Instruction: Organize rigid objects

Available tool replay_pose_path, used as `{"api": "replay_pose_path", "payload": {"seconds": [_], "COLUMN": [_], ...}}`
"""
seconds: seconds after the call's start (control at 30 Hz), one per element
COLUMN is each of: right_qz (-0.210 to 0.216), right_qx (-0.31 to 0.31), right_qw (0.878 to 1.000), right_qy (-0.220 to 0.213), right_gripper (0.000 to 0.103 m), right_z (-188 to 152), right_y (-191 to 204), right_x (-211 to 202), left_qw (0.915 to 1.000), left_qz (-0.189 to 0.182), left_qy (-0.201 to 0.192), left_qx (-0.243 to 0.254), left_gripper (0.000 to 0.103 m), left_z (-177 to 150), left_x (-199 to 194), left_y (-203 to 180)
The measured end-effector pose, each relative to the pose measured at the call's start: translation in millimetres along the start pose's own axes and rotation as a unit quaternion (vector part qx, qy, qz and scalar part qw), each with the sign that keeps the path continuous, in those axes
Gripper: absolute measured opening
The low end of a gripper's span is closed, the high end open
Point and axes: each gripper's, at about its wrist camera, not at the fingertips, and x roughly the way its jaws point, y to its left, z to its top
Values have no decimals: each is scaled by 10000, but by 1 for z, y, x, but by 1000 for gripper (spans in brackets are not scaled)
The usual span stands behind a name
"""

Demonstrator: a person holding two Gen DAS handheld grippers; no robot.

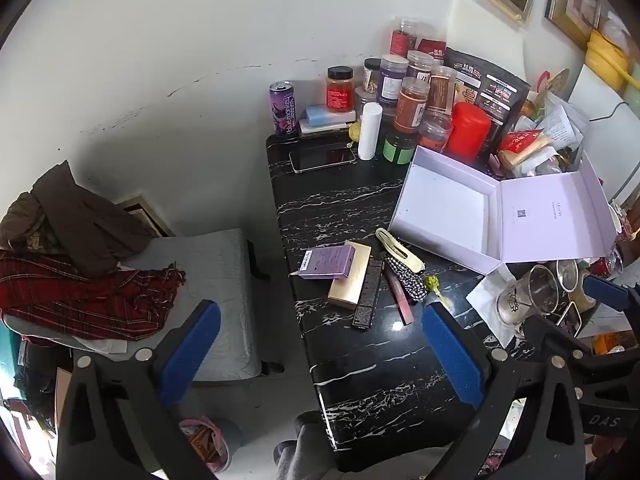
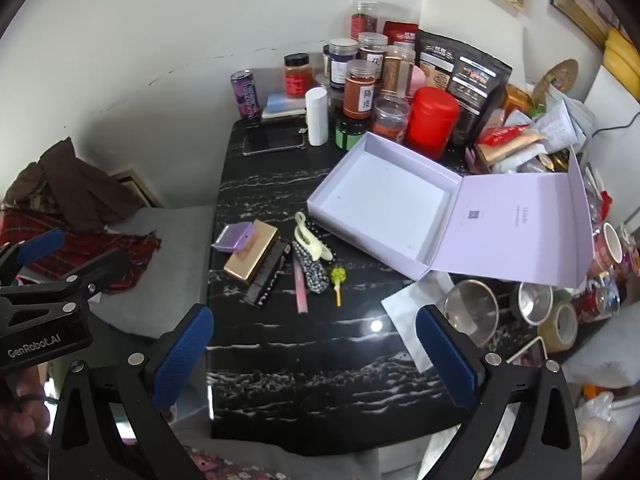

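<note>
An open lilac box lies empty on the black marble table, lid flapped to the right. Left of it lies a cluster: a purple box on a gold box, a black bar, a pink stick, a checked hair clip, a cream clip and a green lollipop. My left gripper and right gripper are both open and empty, above the table's near part.
Jars, a red canister, a white tube, a can and a phone crowd the table's back. Glass and metal cups and tape sit right. A stool with clothes stands left of the table.
</note>
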Motion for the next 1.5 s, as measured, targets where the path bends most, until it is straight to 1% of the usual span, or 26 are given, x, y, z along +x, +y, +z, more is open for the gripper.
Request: {"api": "replay_pose_path", "payload": {"seconds": [0.17,0.33,1.5], "right_qz": [9,-22,-43], "right_qx": [-2,-18,-6], "right_qw": [10000,10000,10000], "right_qy": [12,-16,-21], "right_gripper": [103,103,103], "right_z": [1,0,1], "right_y": [0,0,-1], "right_x": [0,0,-1], "left_qw": [10000,10000,9999], "left_qz": [-2,-35,-133], "left_qy": [-49,-49,-43], "left_qx": [34,-5,-25], "left_gripper": [103,103,103], "left_z": [0,1,0], "left_x": [-5,-5,-7], "left_y": [-8,-1,-3]}}
